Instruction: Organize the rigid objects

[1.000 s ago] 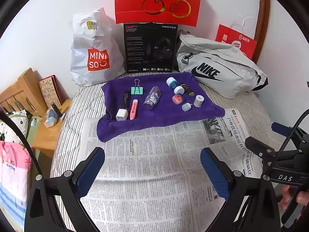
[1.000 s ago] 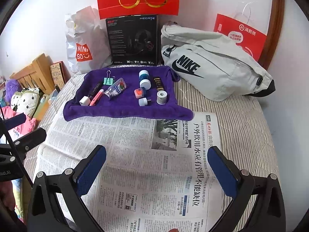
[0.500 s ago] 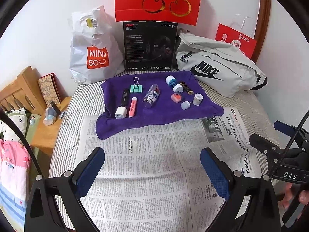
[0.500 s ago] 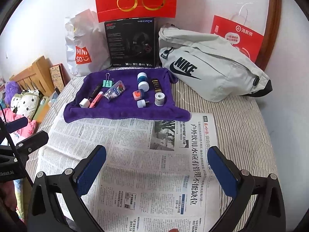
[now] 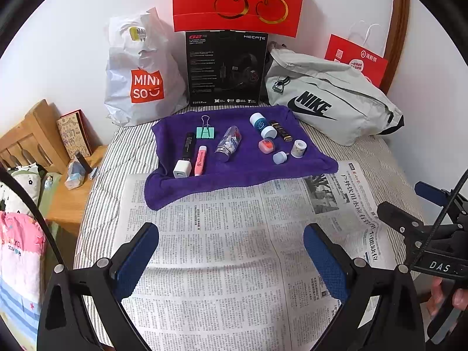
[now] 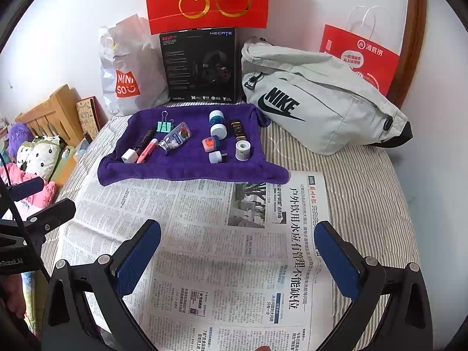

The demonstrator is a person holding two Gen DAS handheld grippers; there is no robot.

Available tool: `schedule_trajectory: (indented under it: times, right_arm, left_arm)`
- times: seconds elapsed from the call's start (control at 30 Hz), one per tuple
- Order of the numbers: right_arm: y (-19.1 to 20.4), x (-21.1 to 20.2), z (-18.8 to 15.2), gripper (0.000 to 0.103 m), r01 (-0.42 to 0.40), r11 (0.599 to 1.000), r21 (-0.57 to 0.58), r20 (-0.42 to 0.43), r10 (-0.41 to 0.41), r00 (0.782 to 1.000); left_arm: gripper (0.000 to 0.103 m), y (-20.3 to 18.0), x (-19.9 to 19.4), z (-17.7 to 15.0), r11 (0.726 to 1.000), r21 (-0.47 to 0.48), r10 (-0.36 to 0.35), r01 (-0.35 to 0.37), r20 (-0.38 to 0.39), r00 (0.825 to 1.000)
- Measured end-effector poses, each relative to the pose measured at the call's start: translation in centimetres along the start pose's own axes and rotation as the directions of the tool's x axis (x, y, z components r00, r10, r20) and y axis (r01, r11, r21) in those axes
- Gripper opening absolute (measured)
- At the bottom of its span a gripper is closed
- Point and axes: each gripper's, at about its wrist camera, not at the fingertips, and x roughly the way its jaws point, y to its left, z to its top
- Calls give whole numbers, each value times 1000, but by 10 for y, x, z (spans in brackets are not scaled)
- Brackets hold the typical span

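A newspaper (image 5: 222, 248) covers the striped bed (image 6: 359, 193). Behind it a purple towel (image 5: 234, 175) carries a clear pill bottle (image 5: 228, 143), pink highlighter (image 5: 200, 160) and white charger (image 5: 182, 169). Left tool (image 5: 231, 259) and right tool (image 6: 237, 256) hover released, empty, above the newspaper.

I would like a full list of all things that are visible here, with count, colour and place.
towel: 1, purple, on the bed, holds the small items
binder clip: 1, green, towel rear left
marker: 1, black, towel left
highlighter: 1, pink, beside the marker
charger plug: 1, white, towel front left
clear bottle: 1, transparent, towel middle
capped bottle: 1, white and blue, towel rear right
dark tube: 1, black and gold, towel right
tape roll: 1, white, towel right
newspaper: 1, white, in front of the towel
Nike bag: 1, grey, rear right
headset box: 1, black, at the wall
left tool: open, over the newspaper
right tool: open, over the newspaper
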Motion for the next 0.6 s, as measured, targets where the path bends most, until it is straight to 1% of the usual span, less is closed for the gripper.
schedule_trajectory:
  times: [0.6]
  right_arm:
    - [-2,-3,0,103,6,1000,2,4,-6,1000]
  left_arm:
    - [100,1,-1,0,1000,5,-2,2,4,1000]
